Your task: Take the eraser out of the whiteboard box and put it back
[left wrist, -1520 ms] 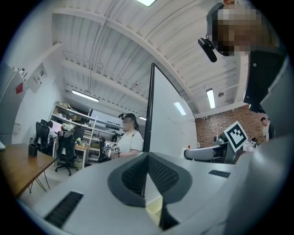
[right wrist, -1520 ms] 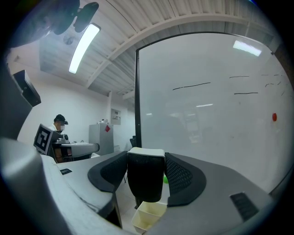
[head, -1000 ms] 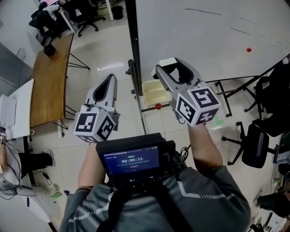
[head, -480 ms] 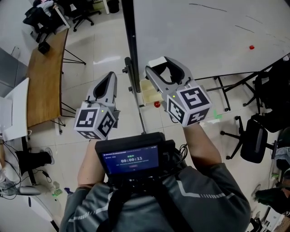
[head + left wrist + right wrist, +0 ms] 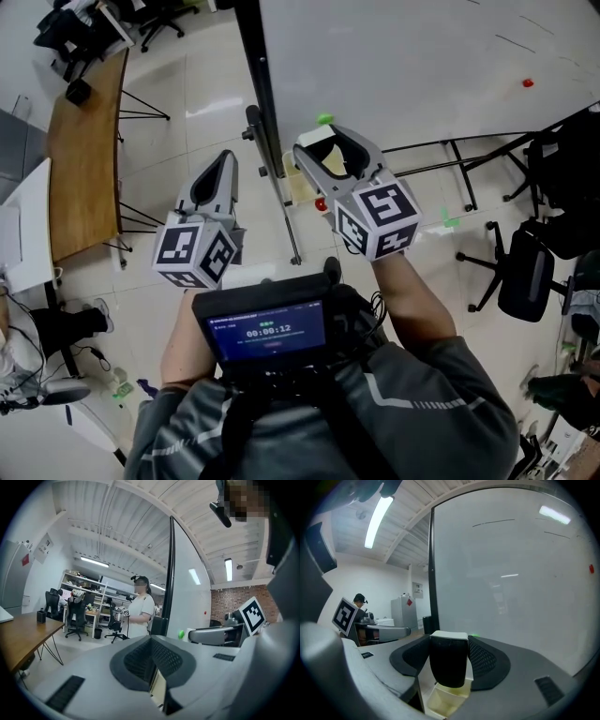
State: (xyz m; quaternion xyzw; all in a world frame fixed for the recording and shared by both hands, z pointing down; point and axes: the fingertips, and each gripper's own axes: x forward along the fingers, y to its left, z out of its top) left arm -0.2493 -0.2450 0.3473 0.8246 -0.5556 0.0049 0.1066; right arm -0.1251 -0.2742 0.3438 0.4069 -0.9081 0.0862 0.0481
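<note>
eraser (image 5: 449, 660) in right gripper (image 5: 330, 155), whiteboard box (image 5: 440, 704) beneath, whiteboard (image 5: 511, 573) behind

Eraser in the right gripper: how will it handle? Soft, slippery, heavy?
The eraser is probably light: a small block, held by its sides alone. Its dark felt likely gives slightly under the pads; the white back looks stiffer. Blocky, so unlikely to roll in the box.

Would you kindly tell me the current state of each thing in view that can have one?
left gripper: shut, nothing between its jaws.
right gripper: shut on the eraser.
eraser: out of the box, held in the air.
whiteboard box: open-topped, visible part empty.
whiteboard: nearly clean, a few thin strokes.
chest screen: lit, showing a timer.
</note>
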